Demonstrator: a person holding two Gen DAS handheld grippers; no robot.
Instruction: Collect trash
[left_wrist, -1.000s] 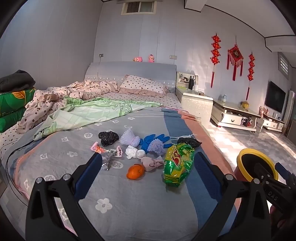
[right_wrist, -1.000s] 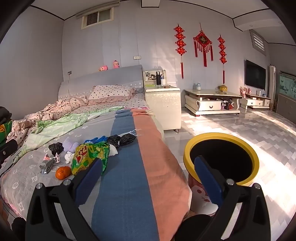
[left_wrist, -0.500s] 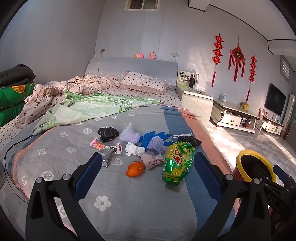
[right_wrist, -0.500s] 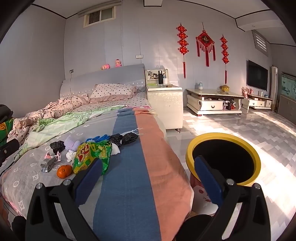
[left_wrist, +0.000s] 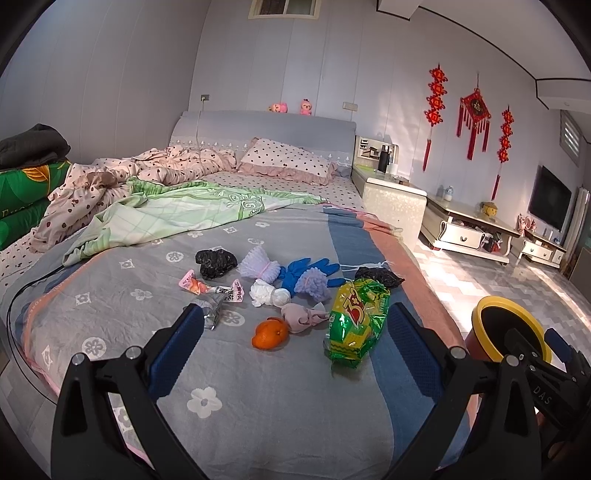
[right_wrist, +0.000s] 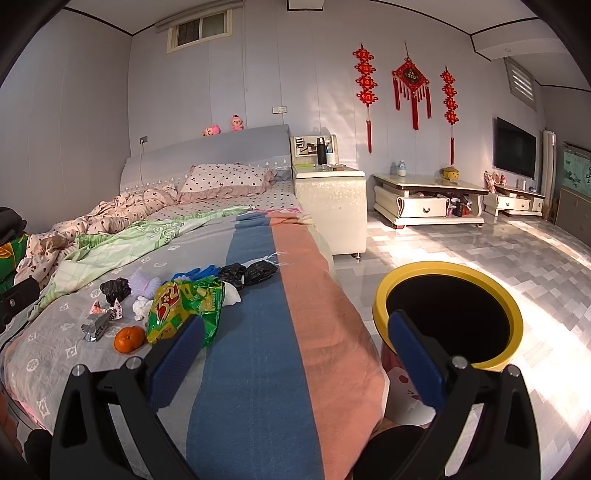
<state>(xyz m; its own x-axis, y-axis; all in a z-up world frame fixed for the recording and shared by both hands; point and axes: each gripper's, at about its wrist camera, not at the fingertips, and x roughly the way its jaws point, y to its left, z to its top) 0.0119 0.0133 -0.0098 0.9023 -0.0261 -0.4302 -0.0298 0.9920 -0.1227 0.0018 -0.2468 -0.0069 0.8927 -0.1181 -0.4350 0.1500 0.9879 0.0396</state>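
Both tongs spread and empty, left gripper (left_wrist: 291, 347) over bed (left_wrist: 258, 413), right gripper (right_wrist: 295, 350) by bin (right_wrist: 448, 314); nearest trash: orange (left_wrist: 270, 334) at 12 o'clock, firm, rolls; snack bag (left_wrist: 356, 321) at 1, light, crinkly, slippery, pinch its edge; farther, soft glove (left_wrist: 304, 271).

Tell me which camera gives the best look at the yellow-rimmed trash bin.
The right wrist view: the trash bin shows its whole yellow rim and dark opening beside the bed. In the left wrist view it sits small at the edge, partly hidden behind the right gripper.
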